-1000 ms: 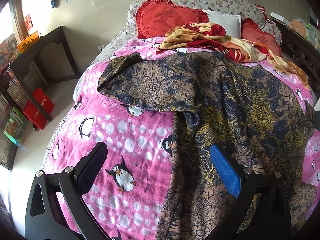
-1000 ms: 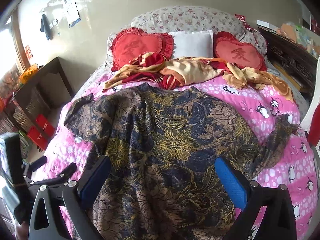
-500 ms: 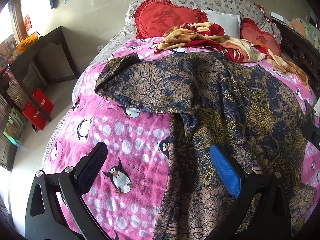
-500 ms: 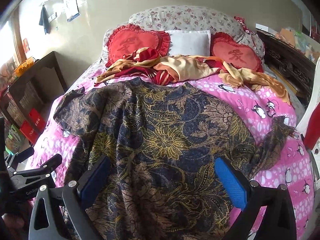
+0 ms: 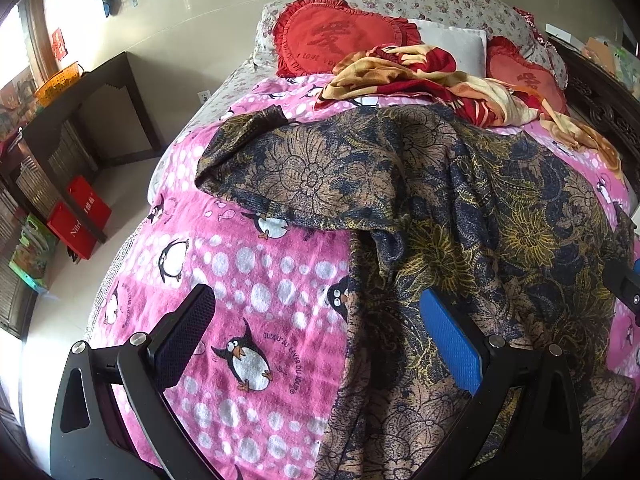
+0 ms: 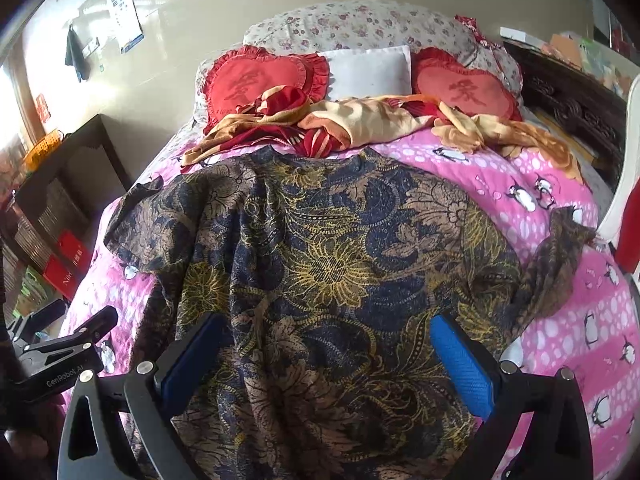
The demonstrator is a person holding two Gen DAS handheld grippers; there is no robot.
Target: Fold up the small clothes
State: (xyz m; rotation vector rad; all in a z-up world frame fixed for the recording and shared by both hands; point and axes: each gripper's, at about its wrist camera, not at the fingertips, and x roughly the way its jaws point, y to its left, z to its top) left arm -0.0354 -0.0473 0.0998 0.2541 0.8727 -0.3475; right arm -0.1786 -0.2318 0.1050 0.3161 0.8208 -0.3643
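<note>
Spread flat across the middle of the bed [image 6: 568,216], over a pink penguin blanket [image 5: 248,280]: a dark blue and tan floral shirt [image 6: 328,264], neck toward the head of the bed, one sleeve reaching toward the left edge, the other crumpled near the right edge. Hem draped over the foot edge. Left hand-held gripper [image 5: 316,332] wide open, holding nothing, poised above the shirt's left side edge, one finger over bare blanket, the other over fabric. Right hand-held gripper [image 6: 328,354] likewise spread wide and empty, both blue pads [image 6: 460,364] above the lower part of the shirt. Beyond the neckline, a rumpled red and yellow cloth [image 6: 340,120] lying across the bed. Behind that, against the head end, two red heart cushions [image 6: 256,80] flanking a white pillow [image 6: 368,70].
</note>
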